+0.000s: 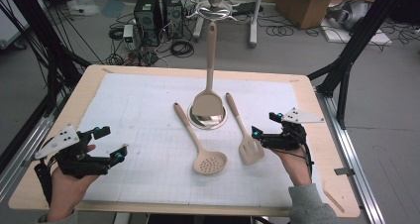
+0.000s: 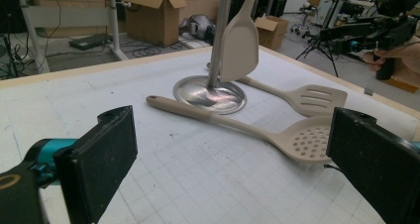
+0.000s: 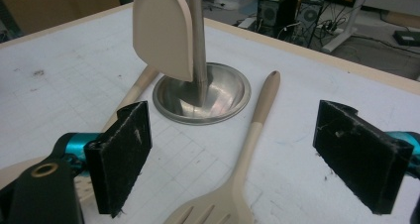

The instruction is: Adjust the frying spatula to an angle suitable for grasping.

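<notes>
- Here, my left gripper (image 1: 110, 145) hovers over the near left of the white gridded mat (image 1: 148, 115), jaws spread wide with nothing between them.
- My right gripper (image 1: 259, 135) sits at the mat's right side, jaws also wide apart, just beside the slotted spatula (image 1: 246, 137).
- The slotted spatula lies flat, its blade toward me and its handle pointing at the stand.
- A steel stand (image 1: 209, 116) has a round dish base; a solid spatula (image 1: 208, 92) hangs upright against its pole.
- A perforated skimmer (image 1: 203, 149) lies left of the slotted spatula, apart from it.
- Bare mat stretches between my grippers; the wooden table edge (image 1: 317, 120) runs close behind my right hand.
</notes>
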Motion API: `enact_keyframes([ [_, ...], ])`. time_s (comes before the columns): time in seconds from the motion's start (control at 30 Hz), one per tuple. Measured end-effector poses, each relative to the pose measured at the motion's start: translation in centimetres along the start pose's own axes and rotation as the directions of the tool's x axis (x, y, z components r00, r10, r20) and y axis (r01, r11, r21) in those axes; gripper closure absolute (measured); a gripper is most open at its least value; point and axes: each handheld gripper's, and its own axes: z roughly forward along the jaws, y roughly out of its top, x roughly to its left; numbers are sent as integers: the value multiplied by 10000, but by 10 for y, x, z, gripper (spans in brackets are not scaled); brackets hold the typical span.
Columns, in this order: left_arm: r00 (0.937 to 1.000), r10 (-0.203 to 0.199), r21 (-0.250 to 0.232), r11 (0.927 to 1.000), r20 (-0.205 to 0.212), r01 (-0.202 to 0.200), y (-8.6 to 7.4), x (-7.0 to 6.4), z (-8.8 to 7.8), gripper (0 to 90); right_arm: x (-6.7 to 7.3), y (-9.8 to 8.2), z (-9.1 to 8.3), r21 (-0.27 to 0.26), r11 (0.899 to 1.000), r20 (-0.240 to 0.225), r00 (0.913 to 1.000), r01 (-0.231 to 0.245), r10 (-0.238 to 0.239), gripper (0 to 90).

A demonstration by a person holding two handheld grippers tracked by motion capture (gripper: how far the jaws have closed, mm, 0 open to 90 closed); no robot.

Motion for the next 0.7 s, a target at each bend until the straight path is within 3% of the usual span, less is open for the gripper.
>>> enact_keyframes([
  [0.7,9999,-62,-66,10000,132,63,0,0,-1,60,-5,6,26,957,9954,466,9989,-94,50,149],
])
